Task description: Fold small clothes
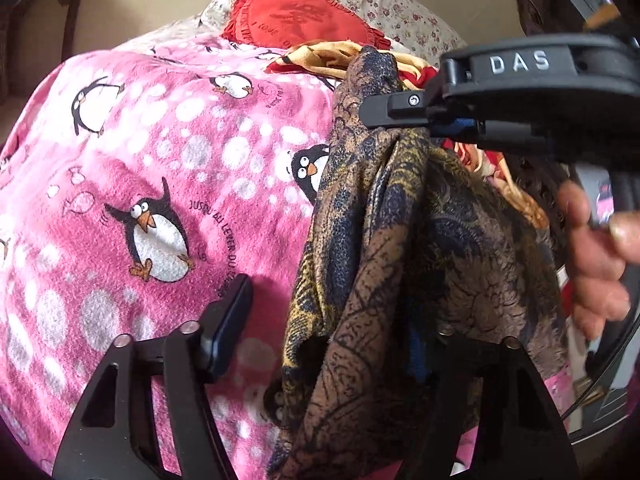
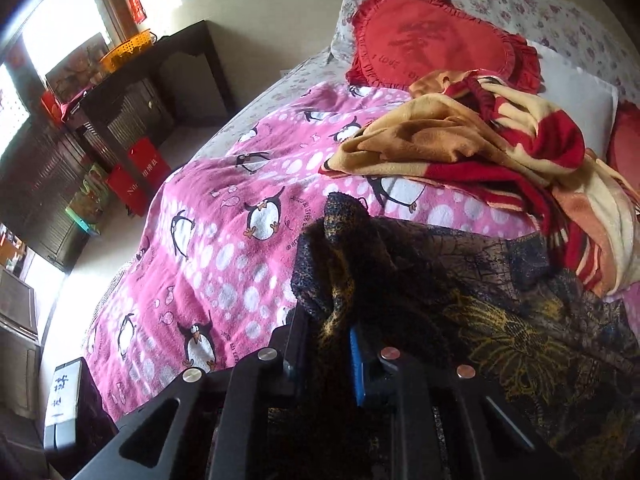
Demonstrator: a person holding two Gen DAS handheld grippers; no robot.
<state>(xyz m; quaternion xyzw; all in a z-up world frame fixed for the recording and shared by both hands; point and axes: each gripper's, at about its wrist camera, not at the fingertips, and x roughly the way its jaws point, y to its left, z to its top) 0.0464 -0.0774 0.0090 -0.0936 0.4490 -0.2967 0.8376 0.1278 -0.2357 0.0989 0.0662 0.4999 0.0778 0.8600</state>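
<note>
Brown patterned garment (image 2: 500,304) is clamped in the right tool (image 2: 328,344) above the bed (image 2: 224,240); left tool (image 1: 332,344) is held open, garment draped between its fingers.

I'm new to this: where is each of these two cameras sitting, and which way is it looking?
Left wrist view: sits on the left claw, looking down over the pink penguin blanket; its open fingers, the right claw and a hand show.
Right wrist view: sits on the right claw, facing the bed's pillow end; its fingers pinch the dark patterned cloth.
Shared: blanket, cloth, red heart cushion, red-and-yellow blanket.
</note>
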